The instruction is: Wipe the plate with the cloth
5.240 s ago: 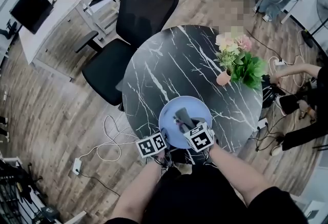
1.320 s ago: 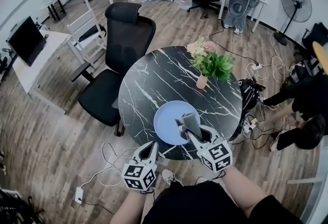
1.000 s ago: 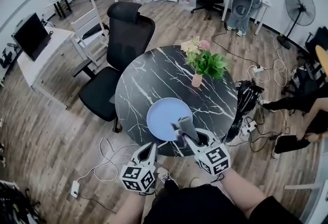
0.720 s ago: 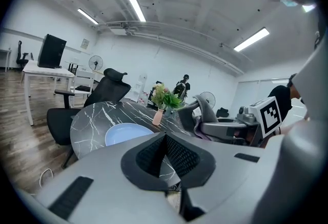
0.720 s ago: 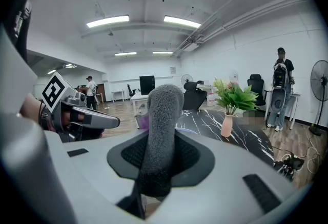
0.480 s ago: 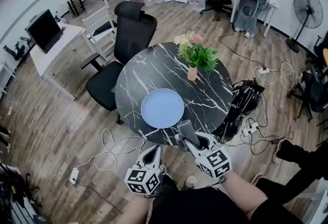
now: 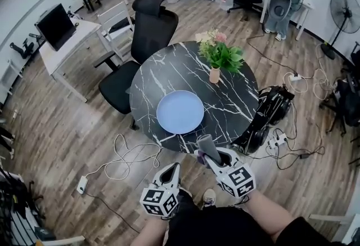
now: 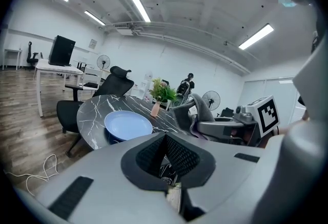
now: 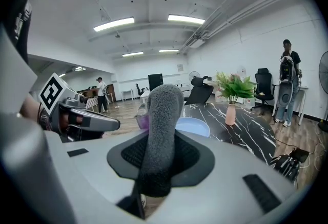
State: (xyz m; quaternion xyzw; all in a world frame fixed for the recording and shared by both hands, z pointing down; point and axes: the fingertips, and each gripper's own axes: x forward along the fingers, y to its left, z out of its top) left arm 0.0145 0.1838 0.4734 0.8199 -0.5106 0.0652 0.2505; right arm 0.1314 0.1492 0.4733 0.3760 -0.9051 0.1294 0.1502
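Two grippers hang just off the near edge of the round worktop [image 7: 169, 73], over the wooden floor [image 7: 62, 126]. The left gripper [image 7: 174, 167] has its jaws clenched together with nothing between them. The right gripper [image 7: 209, 156], just beside it, is clamped on a grey cloth [image 7: 205, 144], a thick fuzzy roll that stands up out of the jaws, its free end reaching the worktop's rim.

A loop of white cable [image 7: 126, 159] lies on the floor to the left of the grippers and runs to a power strip [image 7: 82, 184]. A black bag [image 7: 264, 118] sits on the floor against the worktop's right side, with more cables beyond it. A black office chair [image 7: 140, 42] is drawn up at the far left of the worktop. On the worktop's far right stands a pink vase [image 7: 215, 75] with flowers and green leaves, apart from the plate. Farther off are a white desk [image 7: 64, 42] carrying a monitor [image 7: 56, 25] and a standing fan [image 7: 340, 5].

Between cloth and plate [image 7: 180, 111] lies only a strip of bare black marble with white veins. The plate is pale blue, round and shallow-rimmed, lying flat on the worktop's near half, its surface bare.
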